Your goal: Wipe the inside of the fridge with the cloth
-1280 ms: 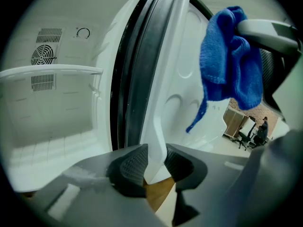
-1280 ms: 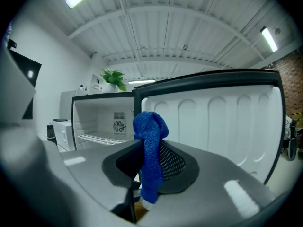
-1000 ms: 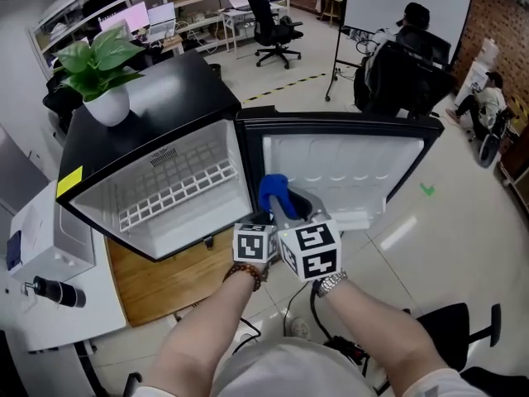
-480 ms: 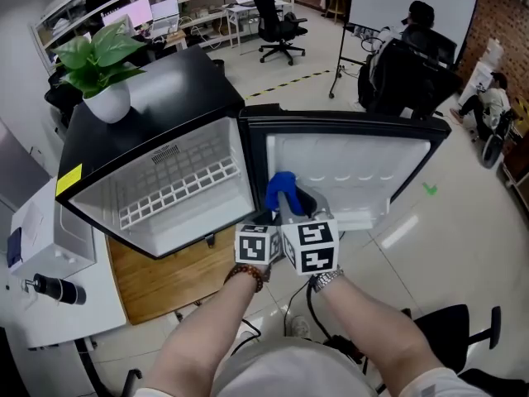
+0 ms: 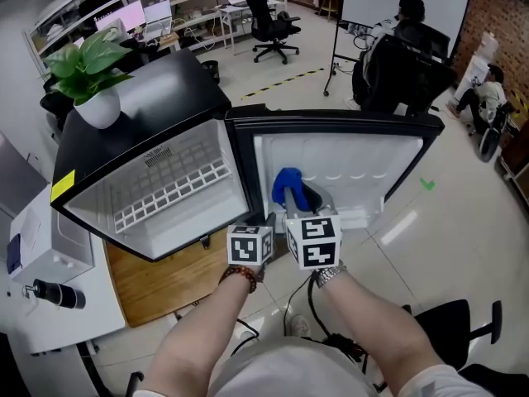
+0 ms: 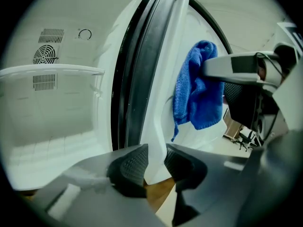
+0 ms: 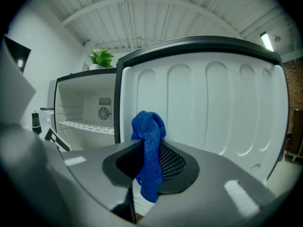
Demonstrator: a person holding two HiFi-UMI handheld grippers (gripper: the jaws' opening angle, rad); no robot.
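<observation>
Left gripper (image 6: pixel 156 162): jaws slightly apart, fridge door (image 6: pixel 162 98) edge between them; grip unclear.
Right gripper (image 7: pixel 150 163): jaws clamp blue cloth (image 7: pixel 148 126).

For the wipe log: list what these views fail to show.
- Whether the cloth touches the door: its own bunch covers that, head and right gripper views.
- Whether the left gripper pinches the door's edge or only frames it: left gripper view.
- Dirt inside the fridge: too small, washed out.
</observation>
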